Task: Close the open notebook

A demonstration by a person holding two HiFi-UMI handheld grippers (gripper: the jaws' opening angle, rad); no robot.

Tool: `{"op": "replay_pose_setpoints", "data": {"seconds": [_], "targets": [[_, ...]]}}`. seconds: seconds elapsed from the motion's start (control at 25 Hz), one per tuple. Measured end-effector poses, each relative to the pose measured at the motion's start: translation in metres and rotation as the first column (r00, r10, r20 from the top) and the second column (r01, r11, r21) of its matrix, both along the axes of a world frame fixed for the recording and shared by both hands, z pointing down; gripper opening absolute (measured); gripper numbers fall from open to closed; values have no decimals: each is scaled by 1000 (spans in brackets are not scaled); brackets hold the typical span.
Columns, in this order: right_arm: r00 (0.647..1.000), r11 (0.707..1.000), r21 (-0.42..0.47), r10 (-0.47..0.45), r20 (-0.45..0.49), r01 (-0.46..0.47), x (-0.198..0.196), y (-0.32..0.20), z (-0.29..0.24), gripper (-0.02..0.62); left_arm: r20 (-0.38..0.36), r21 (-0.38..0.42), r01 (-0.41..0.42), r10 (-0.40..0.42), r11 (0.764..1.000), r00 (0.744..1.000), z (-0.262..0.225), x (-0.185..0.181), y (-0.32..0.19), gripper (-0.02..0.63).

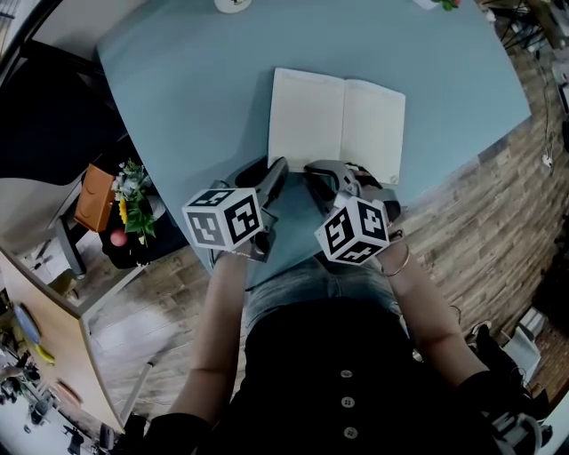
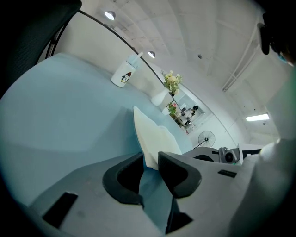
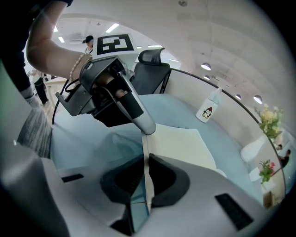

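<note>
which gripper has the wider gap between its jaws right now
The left gripper: its jaws stand clearly apart around the notebook's corner, while the right gripper's jaws are pressed nearly together on a thin edge of it.

Hidden behind left tongs (image 1: 277, 165) and right tongs (image 1: 313, 169): part of notebook (image 1: 338, 124) near edge. Cut off at top: white object (image 1: 233, 4).

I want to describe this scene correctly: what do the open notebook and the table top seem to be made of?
Notebook: paper, matte cream-white; the blank pages are thin and bow gently toward the spine.
Table top: likely laminate or painted board, smooth pale blue with a soft sheen; a faint reflection shows on it, but the core is hidden.
</note>
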State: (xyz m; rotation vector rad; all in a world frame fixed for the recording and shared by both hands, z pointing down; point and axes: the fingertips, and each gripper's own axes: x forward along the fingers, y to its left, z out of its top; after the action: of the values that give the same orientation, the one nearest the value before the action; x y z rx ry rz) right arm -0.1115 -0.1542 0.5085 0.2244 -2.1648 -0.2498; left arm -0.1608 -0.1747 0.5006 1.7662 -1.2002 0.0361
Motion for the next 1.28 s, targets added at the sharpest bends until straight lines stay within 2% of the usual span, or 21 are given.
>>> {"op": "replay_pose_setpoints", "data": {"seconds": [0.28,0.64,0.96,1.28], "targets": [[1000,999,43,1,19,-2,1,1,-1,58,29,26,-16,15,1000,999,-7,2,1,78],[988,991,25,131,87,-134,15,-1,-17,75,77,75,-70,64,995,995,-27,11,2,71],[949,966,-7,255,186,-258,39,-3,-45,74,170,116,-154,133,981,976,-44,27,2,69],[902,936,-12,343,262,-352,63,-10,-68,43,209,154,-198,164,968,964,-59,42,1,66]]}}
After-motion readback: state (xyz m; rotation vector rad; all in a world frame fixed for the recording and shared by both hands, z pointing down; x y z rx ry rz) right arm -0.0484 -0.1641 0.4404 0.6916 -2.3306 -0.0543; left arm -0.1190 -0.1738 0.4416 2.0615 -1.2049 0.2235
